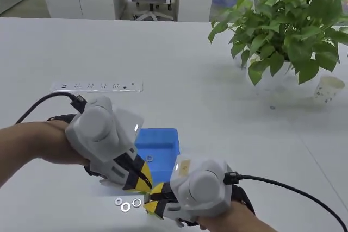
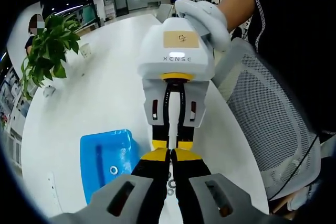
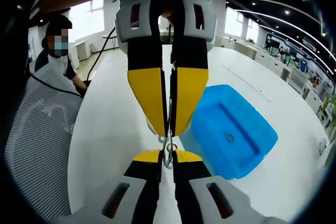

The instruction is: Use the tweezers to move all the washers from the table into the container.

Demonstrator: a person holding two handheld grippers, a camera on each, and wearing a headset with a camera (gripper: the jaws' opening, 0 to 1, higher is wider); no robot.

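left claw (image 1: 143, 182) and right claw (image 1: 155, 199) tip to tip over table (image 1: 190, 74), both pressed together on thin tweezers (image 2: 171, 127). three washers (image 1: 126, 205) on table just beside claw tips. blue container (image 1: 166, 138) just behind, one washer (image 1: 149, 158) inside.

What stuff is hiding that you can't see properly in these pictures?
- Tweezers: just a thin sliver in the right gripper view; which gripper pinches them is unclear.
- Head view: the left gripper and right gripper cover where their jaws meet.
- Loose washers: left gripper view, jaws hide most.
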